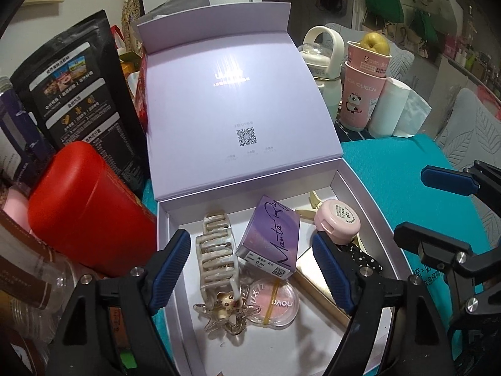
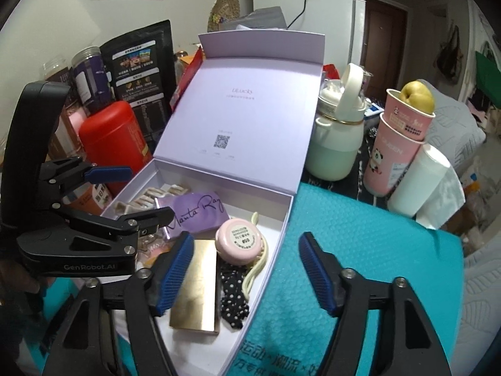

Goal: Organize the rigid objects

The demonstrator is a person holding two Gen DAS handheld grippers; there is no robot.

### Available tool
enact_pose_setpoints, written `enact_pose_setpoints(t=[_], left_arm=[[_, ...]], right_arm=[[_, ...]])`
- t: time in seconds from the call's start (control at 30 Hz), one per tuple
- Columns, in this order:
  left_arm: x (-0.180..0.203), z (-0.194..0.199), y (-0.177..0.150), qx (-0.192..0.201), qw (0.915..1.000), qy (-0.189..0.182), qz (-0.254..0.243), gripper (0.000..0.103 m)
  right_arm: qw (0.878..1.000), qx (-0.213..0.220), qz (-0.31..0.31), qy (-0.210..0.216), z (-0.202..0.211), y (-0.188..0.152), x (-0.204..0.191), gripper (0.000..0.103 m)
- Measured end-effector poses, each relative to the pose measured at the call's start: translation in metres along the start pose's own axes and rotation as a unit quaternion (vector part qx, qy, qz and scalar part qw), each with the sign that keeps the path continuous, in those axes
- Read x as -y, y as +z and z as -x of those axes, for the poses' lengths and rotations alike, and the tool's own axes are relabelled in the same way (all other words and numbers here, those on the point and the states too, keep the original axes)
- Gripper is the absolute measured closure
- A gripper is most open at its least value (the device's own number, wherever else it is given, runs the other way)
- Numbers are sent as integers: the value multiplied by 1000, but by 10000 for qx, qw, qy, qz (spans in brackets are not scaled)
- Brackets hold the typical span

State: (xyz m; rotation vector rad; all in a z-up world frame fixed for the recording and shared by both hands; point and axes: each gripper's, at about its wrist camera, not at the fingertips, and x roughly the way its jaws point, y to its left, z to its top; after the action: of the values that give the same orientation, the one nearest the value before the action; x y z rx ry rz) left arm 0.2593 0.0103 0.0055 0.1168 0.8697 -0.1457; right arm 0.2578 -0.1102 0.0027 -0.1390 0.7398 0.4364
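Observation:
An open lilac gift box [image 1: 369, 206] [image 2: 281, 222] sits on a teal mat, its lid [image 1: 238, 106] standing up. Inside lie a cream claw hair clip [image 1: 216, 250], a purple "Manta Ray" carton [image 1: 272, 238] [image 2: 194, 213], a round pink compact [image 1: 339, 221] [image 2: 239, 239], a gold case [image 2: 195, 285], a clear blush case [image 1: 275, 304], a star clip with a bear [image 1: 227, 308] and a polka-dot scrunchie [image 2: 233, 294]. My left gripper [image 1: 252, 269] is open and empty above the box contents. My right gripper [image 2: 245, 269] is open and empty over the box's right wall.
A red canister [image 1: 90, 213] and a black pouch [image 1: 81, 87] stand left of the box. A white-green bottle [image 2: 339, 138], stacked pink cups with a pear [image 2: 404, 138] and a paper roll [image 2: 419, 181] stand at the right rear. The teal mat [image 2: 375, 250] extends right.

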Motion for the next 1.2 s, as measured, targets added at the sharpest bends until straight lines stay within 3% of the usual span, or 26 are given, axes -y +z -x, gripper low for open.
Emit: enact_pose_setpoints(t=[0.33, 0.37, 0.47, 0.63, 1.0, 1.2], left_arm=[[-3, 49, 4, 491, 9986, 170, 14, 23], [-3, 54, 3, 545, 9984, 165, 11, 21], [-2, 73, 1, 773, 9968, 199, 26, 0], [-3, 101, -4, 1020, 9941, 352, 75, 0], [-3, 138, -27, 1189, 9918, 448, 166, 0], [0, 154, -42, 1276, 9906, 464, 190, 0]], right_arm=[[9994, 331, 48, -119, 41, 11, -13, 28], [9992, 376, 41, -121, 45, 11, -15, 27], [9986, 512, 41, -160, 60, 13, -20, 25], [9973, 685, 69, -249, 83, 12, -30, 25], [9941, 1019, 58, -367, 124, -4, -47, 15], [9937, 1049, -55, -397, 136, -15, -50, 15]])
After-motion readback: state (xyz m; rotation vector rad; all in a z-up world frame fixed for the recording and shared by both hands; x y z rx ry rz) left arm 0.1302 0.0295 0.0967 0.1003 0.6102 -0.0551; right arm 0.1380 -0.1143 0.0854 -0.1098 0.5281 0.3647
